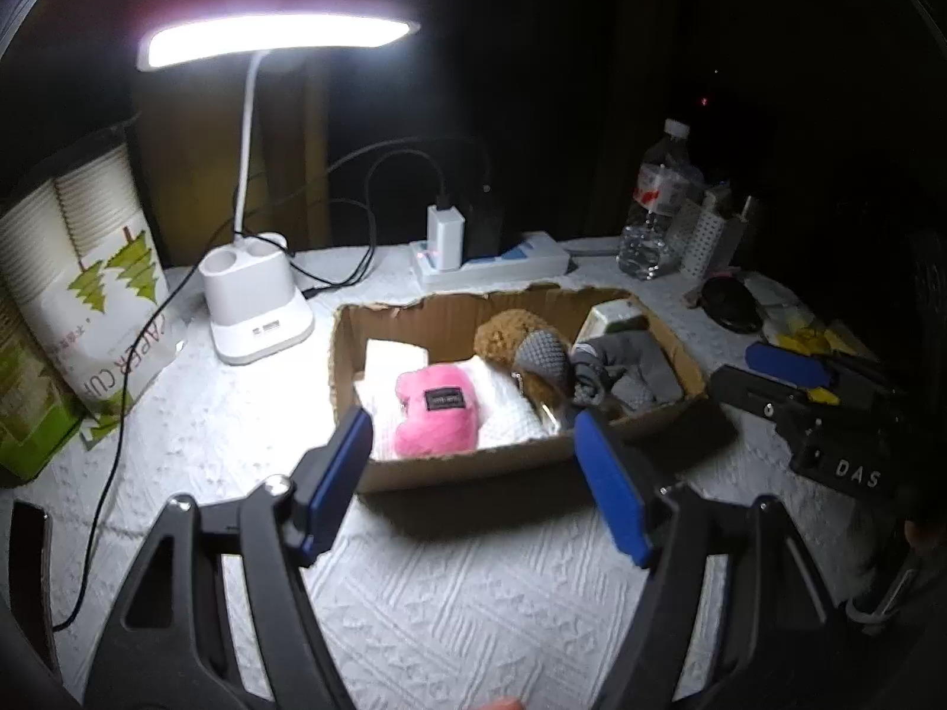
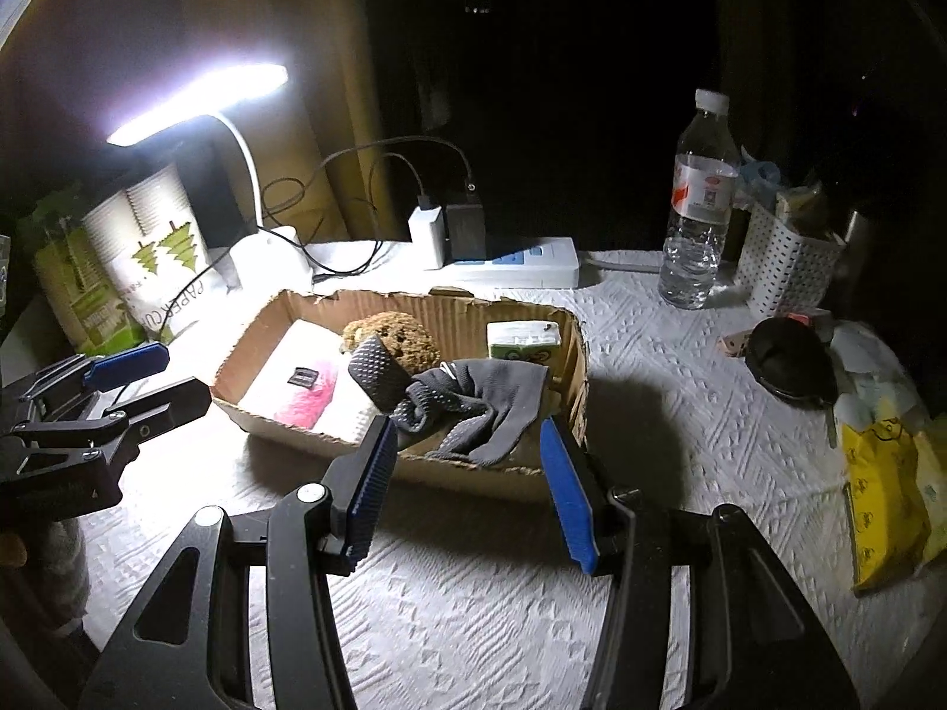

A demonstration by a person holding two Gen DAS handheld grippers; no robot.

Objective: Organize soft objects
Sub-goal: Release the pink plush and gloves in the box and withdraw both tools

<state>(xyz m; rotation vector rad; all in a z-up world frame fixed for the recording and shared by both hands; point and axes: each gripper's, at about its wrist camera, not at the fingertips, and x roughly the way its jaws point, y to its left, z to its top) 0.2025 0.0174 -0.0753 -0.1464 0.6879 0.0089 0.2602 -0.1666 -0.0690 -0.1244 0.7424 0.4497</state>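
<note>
A shallow cardboard box (image 1: 473, 464) (image 2: 473, 476) stands on the white textured cloth. In it lie a pink plush (image 1: 438, 414) (image 2: 308, 399) on a white cloth (image 1: 509, 414), a brown fuzzy toy (image 1: 509, 334) (image 2: 402, 337), grey dotted gloves (image 1: 598, 364) (image 2: 473, 408) and a small green-white carton (image 1: 612, 316) (image 2: 524, 340). My left gripper (image 1: 473, 438) is open and empty, just in front of the box's near wall. My right gripper (image 2: 464, 444) is open and empty, at the box's near right corner. Each gripper shows at the edge of the other's view.
A lit white desk lamp (image 1: 254, 307) stands behind the box at left, a power strip with chargers (image 1: 491, 260) (image 2: 509, 263) behind it. Paper cup packs (image 1: 77, 272) at far left. A water bottle (image 2: 698, 201), white perforated basket (image 2: 787, 272), black pouch (image 2: 790, 364) and yellow packet (image 2: 882, 491) at right.
</note>
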